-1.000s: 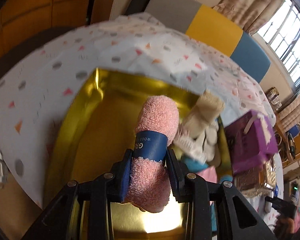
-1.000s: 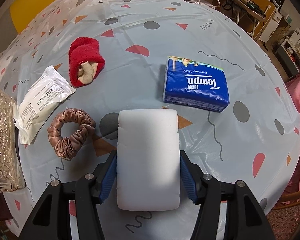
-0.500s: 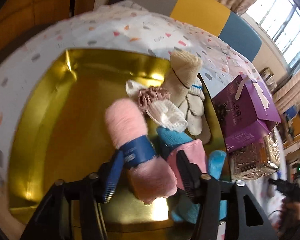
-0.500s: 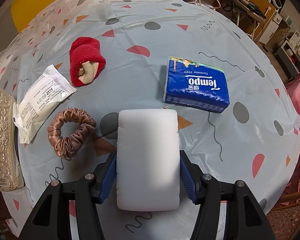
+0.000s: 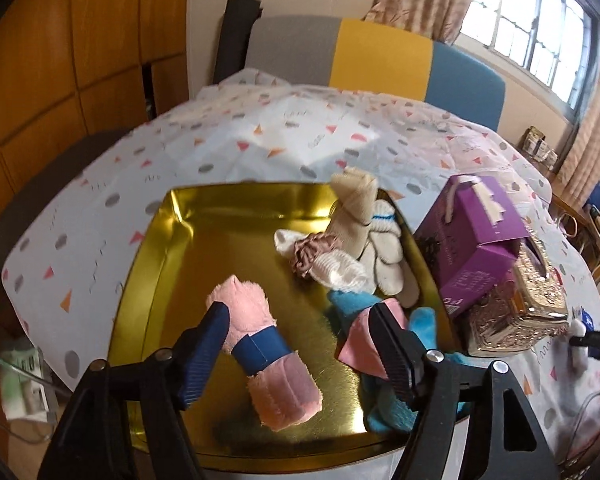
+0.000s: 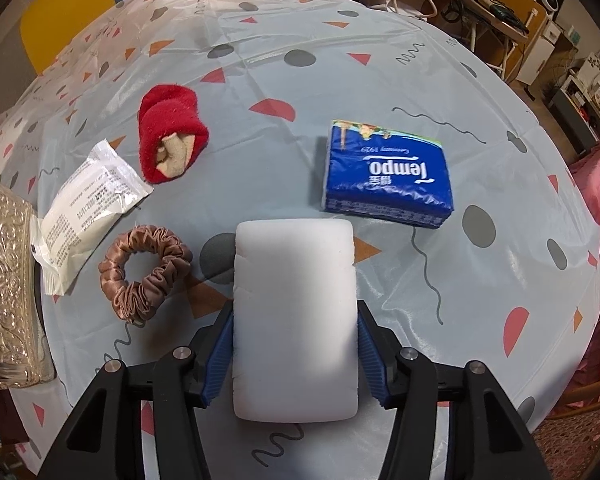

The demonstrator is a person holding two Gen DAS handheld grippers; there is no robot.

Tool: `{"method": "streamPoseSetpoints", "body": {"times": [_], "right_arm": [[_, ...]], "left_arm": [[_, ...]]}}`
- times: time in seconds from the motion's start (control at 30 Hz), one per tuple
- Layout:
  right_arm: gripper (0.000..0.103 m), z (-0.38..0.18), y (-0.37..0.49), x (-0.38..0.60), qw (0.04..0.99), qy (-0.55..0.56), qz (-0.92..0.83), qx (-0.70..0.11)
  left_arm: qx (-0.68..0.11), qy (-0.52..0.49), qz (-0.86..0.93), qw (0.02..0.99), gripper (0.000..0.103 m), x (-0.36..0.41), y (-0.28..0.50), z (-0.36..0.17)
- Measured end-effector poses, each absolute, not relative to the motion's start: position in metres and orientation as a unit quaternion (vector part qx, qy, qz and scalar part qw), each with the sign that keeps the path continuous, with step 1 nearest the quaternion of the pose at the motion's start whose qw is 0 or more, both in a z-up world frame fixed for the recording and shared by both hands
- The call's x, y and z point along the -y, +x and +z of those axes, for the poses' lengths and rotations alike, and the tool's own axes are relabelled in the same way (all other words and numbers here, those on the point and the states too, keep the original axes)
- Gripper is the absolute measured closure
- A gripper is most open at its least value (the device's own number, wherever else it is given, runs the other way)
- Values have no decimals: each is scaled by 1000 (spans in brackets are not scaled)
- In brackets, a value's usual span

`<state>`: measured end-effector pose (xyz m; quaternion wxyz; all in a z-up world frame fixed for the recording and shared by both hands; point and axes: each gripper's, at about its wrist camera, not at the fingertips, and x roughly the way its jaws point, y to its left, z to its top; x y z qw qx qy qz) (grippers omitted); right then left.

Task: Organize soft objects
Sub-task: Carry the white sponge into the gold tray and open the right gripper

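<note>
In the left wrist view a pink rolled towel with a blue band [image 5: 262, 350] lies in the gold tray [image 5: 156, 248]. My left gripper [image 5: 300, 344] is open above it, jaws wide apart, the towel by the left finger. Beige socks [image 5: 356, 204], white gloves [image 5: 384, 256], a scrunchie [image 5: 310, 250] and blue and pink cloths [image 5: 364, 332] lie at the tray's right. In the right wrist view my right gripper [image 6: 296, 344] is shut on a white sponge [image 6: 296, 312] above the table. A red rolled towel [image 6: 170, 136], a brown scrunchie [image 6: 144, 274] and a blue Tempo tissue pack [image 6: 388, 174] lie on the cloth.
A purple box [image 5: 472, 248] and an ornate gold tissue box [image 5: 520, 304] stand right of the tray; the gold box also shows in the right wrist view [image 6: 4, 288]. A white sachet [image 6: 88, 208] lies beside it. A chair [image 5: 376, 60] stands behind the table.
My left gripper opened and let the pink towel drop into the tray, then pulled back and up. The right gripper and sponge have not moved.
</note>
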<state>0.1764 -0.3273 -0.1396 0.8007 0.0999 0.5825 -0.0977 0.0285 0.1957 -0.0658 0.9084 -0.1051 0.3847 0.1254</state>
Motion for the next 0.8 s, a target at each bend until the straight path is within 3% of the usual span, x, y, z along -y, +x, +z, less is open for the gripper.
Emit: {"method": "streamPoseSetpoints", "body": {"times": [0.4, 0.8], "right_arm": [[47, -97, 172, 327, 863, 118, -67, -486], [47, 0, 186, 179, 912, 25, 124, -389]], "left_arm": [[-359, -81, 99, 925, 27, -178, 16, -48], [-360, -79, 99, 924, 27, -179, 10, -52]]}}
